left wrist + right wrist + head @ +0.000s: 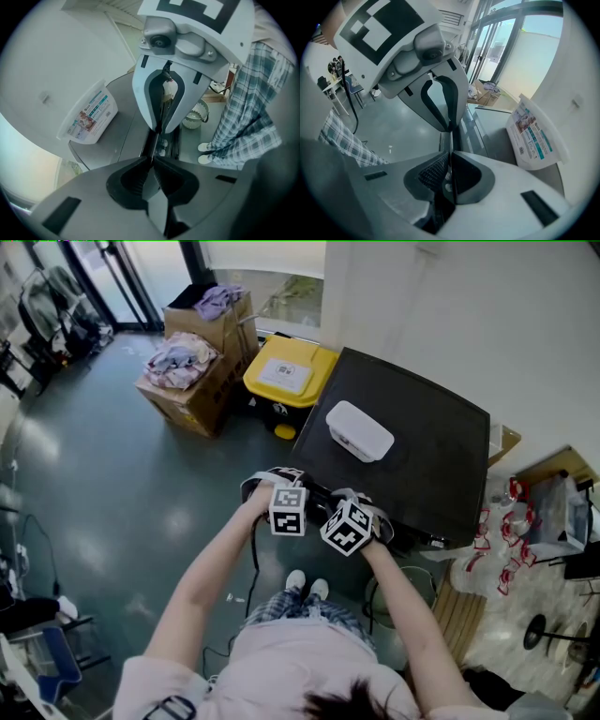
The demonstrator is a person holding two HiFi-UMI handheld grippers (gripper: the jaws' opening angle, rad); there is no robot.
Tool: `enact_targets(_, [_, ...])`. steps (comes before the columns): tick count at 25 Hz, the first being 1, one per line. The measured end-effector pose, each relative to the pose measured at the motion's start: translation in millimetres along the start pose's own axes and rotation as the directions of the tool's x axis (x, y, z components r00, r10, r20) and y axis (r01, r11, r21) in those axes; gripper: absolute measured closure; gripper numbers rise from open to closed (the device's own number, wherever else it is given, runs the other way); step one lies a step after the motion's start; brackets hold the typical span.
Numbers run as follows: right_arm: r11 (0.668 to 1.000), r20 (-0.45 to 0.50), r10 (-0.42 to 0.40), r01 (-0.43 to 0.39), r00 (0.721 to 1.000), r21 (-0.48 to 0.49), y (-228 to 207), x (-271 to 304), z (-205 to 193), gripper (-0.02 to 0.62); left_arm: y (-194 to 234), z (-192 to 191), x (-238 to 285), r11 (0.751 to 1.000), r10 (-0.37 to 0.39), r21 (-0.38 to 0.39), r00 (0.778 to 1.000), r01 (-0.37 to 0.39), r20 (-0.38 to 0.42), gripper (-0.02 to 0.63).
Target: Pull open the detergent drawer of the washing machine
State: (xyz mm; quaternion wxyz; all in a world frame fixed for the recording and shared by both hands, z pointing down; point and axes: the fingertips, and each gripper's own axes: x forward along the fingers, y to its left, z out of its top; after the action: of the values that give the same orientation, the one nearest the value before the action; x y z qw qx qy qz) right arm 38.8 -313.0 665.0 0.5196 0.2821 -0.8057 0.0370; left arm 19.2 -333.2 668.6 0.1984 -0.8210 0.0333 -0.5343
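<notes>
The dark washing machine [427, 451] is seen from above, and both grippers meet at its near left front edge. My left gripper [302, 495] [153, 158] is shut on a thin dark edge of the drawer front [151, 143]. My right gripper [324, 508] [450, 161] faces it from the other side and is shut on the same thin dark edge [451, 140]. Each gripper sees the other close ahead, tips nearly touching. How far the drawer stands out is hidden under the grippers.
A white box with a printed label [359, 431] [89, 117] [532, 136] lies on the machine's top. A yellow bin [289, 371] and cardboard boxes of clothes [192, 381] stand beyond. A white basket [197, 115] sits on the floor by the person's feet [307, 585]. Cluttered shelves [544, 521] are at the right.
</notes>
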Motion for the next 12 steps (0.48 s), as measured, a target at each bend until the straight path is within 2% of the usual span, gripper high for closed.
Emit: enact_targets(12, [0.999, 0.008, 0.048, -0.048, 0.999, 0.014, 6.2, 0.2, 2.1, 0.545, -6.9, -2.5, -3.3, 0.999, -0.021, 0.031, 1.000, 0.021, -0.003, 0.549])
